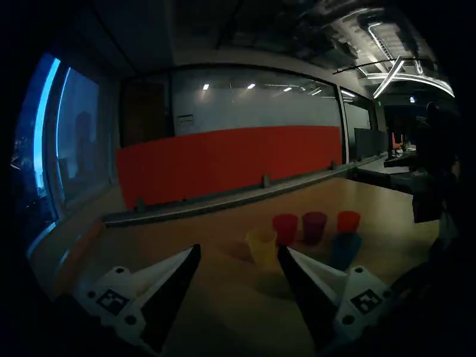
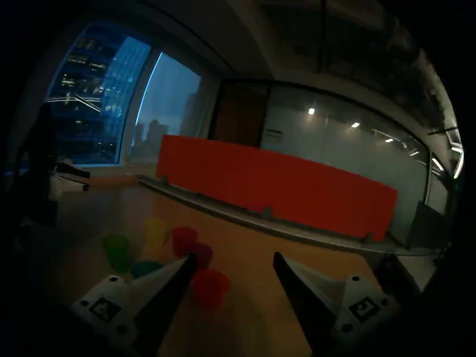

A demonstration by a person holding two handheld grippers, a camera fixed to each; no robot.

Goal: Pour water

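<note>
Several coloured plastic cups stand in a loose group on a wooden table (image 1: 369, 208). In the left gripper view they are a yellow cup (image 1: 262, 245), a red cup (image 1: 285, 228), a maroon cup (image 1: 313, 226), an orange-red cup (image 1: 348, 221) and a blue cup (image 1: 346, 249). My left gripper (image 1: 238, 253) is open just short of the yellow cup, holding nothing. In the right gripper view my right gripper (image 2: 233, 259) is open and holds nothing. A red cup (image 2: 209, 287) sits by its left finger, with a green cup (image 2: 117, 251) and a yellow cup (image 2: 154, 232) farther left. No water container is visible.
The room is dim. An orange partition (image 1: 232, 157) runs along the table's far edge on a grey rail. Windows (image 2: 101, 113) lie to the left. A dark figure (image 2: 37, 172) holding the other gripper (image 2: 68, 175) is at the left of the right gripper view.
</note>
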